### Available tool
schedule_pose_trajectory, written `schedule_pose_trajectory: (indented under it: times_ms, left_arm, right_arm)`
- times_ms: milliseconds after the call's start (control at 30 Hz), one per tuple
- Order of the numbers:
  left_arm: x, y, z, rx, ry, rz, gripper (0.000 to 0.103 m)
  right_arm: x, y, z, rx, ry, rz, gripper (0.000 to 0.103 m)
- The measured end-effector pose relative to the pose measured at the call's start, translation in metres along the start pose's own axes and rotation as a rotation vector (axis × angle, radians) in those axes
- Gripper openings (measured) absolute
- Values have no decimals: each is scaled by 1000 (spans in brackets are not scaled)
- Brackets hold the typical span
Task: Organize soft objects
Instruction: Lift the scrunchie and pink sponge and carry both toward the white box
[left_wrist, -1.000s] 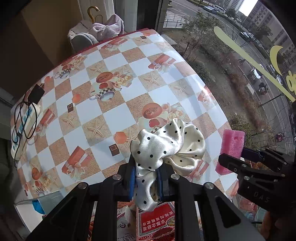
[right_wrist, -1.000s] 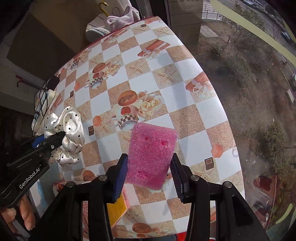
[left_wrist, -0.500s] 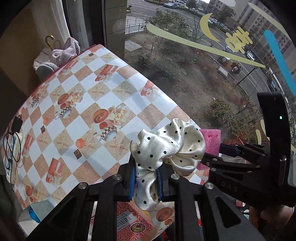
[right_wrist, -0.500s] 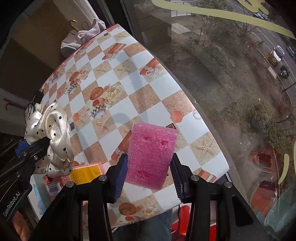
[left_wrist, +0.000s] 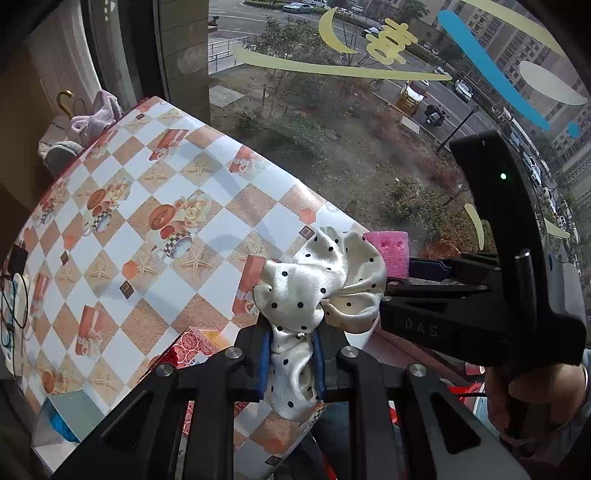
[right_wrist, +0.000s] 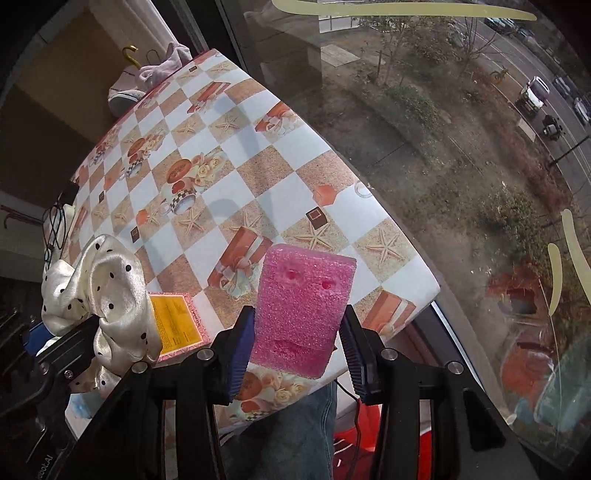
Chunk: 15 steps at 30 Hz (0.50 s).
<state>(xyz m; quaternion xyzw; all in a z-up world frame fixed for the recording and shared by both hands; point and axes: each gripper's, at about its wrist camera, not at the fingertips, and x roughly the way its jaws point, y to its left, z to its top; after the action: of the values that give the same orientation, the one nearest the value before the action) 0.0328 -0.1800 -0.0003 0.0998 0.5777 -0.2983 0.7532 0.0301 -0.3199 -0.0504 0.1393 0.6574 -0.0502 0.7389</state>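
Observation:
My left gripper (left_wrist: 291, 360) is shut on a cream satin scrunchie with black dots (left_wrist: 321, 280) and holds it in the air over the table's near edge. The scrunchie also shows at the left of the right wrist view (right_wrist: 107, 295). My right gripper (right_wrist: 295, 350) is shut on a pink sponge (right_wrist: 303, 310), held upright above the table's near right corner. The sponge's top shows behind the scrunchie in the left wrist view (left_wrist: 391, 251). The two grippers are side by side, close together.
The table (left_wrist: 155, 229) has a checkered cloth with starfish and gift prints. A red and yellow packet (right_wrist: 177, 325) lies at its near edge. A white power strip with cables (left_wrist: 11, 306) lies at the left. Clothes (left_wrist: 96, 114) sit beyond the far end. A window runs along the right.
Both grippers have pulled back and up from the table with their objects still held. The views now show more of the window and the table's near edge.

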Motion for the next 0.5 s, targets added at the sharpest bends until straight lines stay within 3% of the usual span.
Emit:
schedule_pose_trajectory:
  times_ms: [500]
  left_arm:
    - [-16,2,-60,27,29,-41,21]
  right_arm:
    - [3,18,-50,-72,34,4,47]
